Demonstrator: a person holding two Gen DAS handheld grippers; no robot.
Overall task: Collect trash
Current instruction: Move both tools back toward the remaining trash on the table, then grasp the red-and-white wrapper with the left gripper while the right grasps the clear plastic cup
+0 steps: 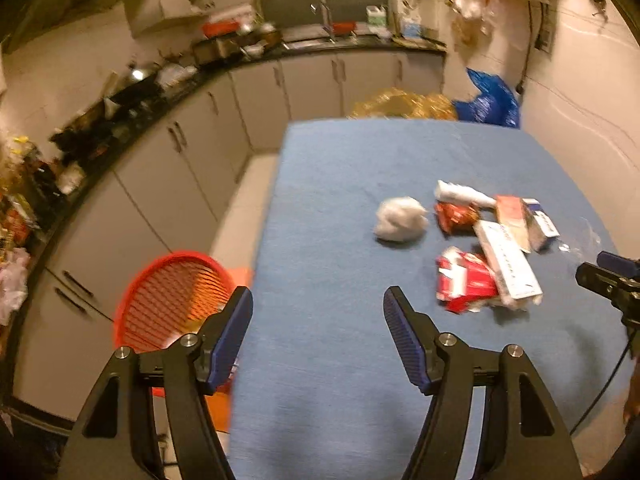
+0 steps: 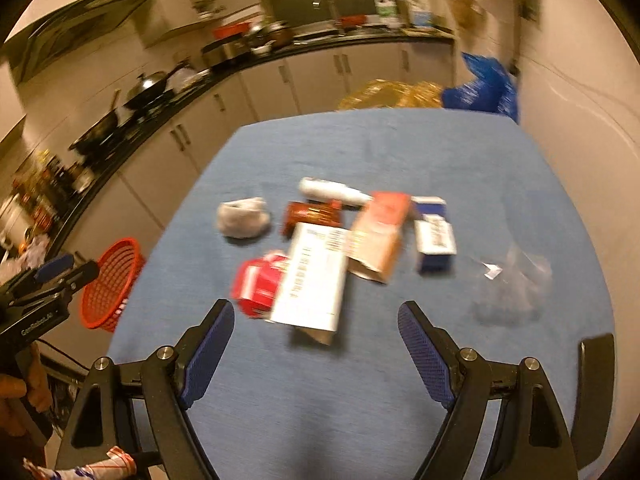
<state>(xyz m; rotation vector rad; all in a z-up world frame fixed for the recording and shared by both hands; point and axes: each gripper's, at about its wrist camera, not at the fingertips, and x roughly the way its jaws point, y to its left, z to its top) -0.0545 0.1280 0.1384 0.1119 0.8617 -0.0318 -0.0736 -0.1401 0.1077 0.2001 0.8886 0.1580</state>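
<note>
Trash lies in a cluster on the blue tablecloth [image 1: 340,360] [image 2: 320,400]: a crumpled white wad [image 1: 401,220] [image 2: 243,217], a red packet [image 1: 464,280] [image 2: 258,284], a long white carton [image 1: 508,264] [image 2: 314,276], an orange-brown box [image 2: 380,236], a blue and white box [image 2: 434,238], a dark red wrapper [image 1: 456,216] [image 2: 312,214], a white tube [image 1: 464,193] [image 2: 332,189] and clear plastic [image 2: 516,276]. My left gripper [image 1: 318,300] is open over the table's left edge, nothing between its fingers. My right gripper [image 2: 316,314] is open just short of the white carton, apart from it.
A red mesh basket [image 1: 172,300] [image 2: 110,284] stands on the floor left of the table. Kitchen cabinets and a cluttered counter [image 1: 160,92] run along the left and back. A blue bag [image 1: 490,100] and a gold bag [image 1: 400,106] sit behind the table.
</note>
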